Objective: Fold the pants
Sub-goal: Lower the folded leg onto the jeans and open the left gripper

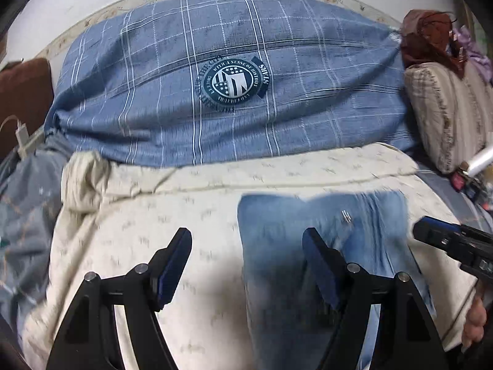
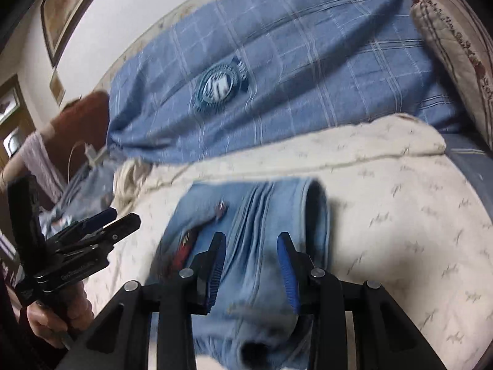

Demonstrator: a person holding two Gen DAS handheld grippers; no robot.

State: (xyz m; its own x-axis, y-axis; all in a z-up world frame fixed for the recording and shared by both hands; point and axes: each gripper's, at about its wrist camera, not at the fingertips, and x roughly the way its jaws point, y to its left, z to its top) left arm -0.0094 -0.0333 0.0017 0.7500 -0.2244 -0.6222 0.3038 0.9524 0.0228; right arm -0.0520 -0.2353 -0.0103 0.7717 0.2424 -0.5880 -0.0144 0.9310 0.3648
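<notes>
Both claws tilt down over jeans (image 2: 262, 215); left claw (image 1: 246, 246) gapes empty, right claw (image 2: 251, 246) parted, gripping nothing; jeans run lengthwise away along bed (image 1: 154, 215).

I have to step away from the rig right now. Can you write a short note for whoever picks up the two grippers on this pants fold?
Left gripper: jaws wide open, empty, over the left edge of the light blue denim pants.
Right gripper: jaws partly open over the pants, no clear grip visible.
Pants: already a compact folded bundle on the cream patterned blanket, in front of the blue plaid pillow.
Done: the fold appears mostly complete.
Left: probably smooth or square the bundle, then withdraw. Frames are blurred, so check the edges.
</notes>
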